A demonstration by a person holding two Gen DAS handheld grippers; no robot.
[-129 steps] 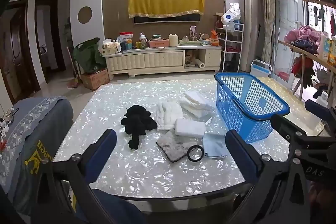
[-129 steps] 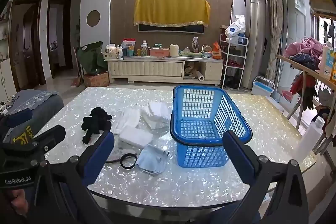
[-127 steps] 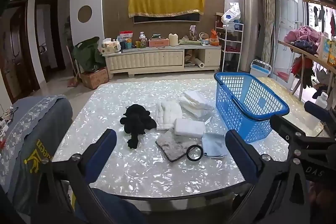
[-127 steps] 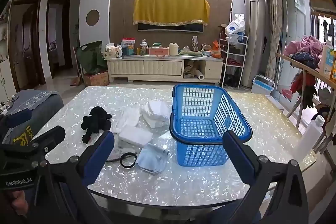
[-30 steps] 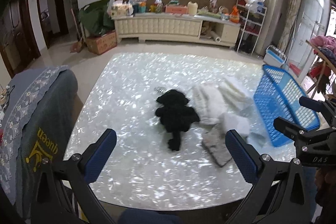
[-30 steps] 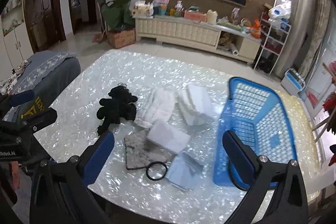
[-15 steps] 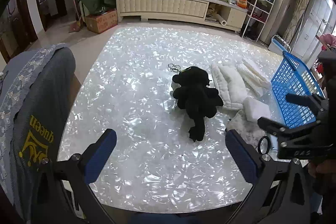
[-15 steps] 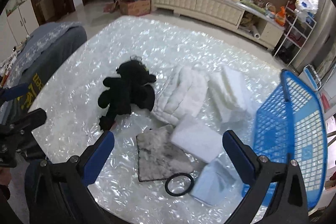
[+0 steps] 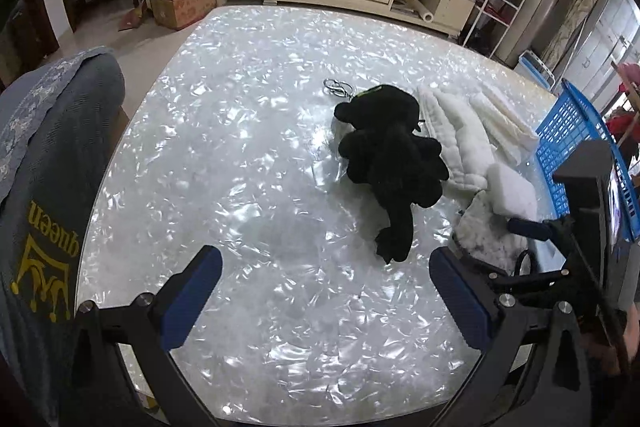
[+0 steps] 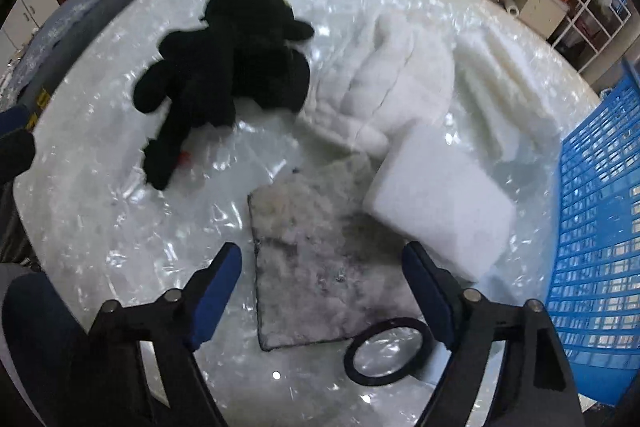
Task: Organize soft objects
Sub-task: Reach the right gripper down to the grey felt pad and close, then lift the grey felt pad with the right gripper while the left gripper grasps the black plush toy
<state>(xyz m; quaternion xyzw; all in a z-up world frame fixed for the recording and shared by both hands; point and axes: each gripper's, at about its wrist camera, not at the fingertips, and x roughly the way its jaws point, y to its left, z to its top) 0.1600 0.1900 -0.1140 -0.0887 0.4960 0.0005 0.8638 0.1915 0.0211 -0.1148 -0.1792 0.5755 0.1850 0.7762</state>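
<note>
The right gripper (image 10: 322, 291) hangs over the grey fuzzy pad (image 10: 320, 263), jaws closing with the pad between them but not pressed. A white foam block (image 10: 440, 199) overlaps the pad's right corner; a black ring (image 10: 386, 351) lies at its near edge. The blue basket (image 10: 600, 227) stands right. The left gripper (image 9: 324, 295), jaws wide apart and empty, is over bare tabletop (image 9: 224, 155) near the black plush toy (image 9: 390, 163)

Both grippers have dropped toward the table; the right gripper (image 10: 322, 287), jaws closing, now frames the grey fuzzy mat (image 10: 316, 263).
</note>
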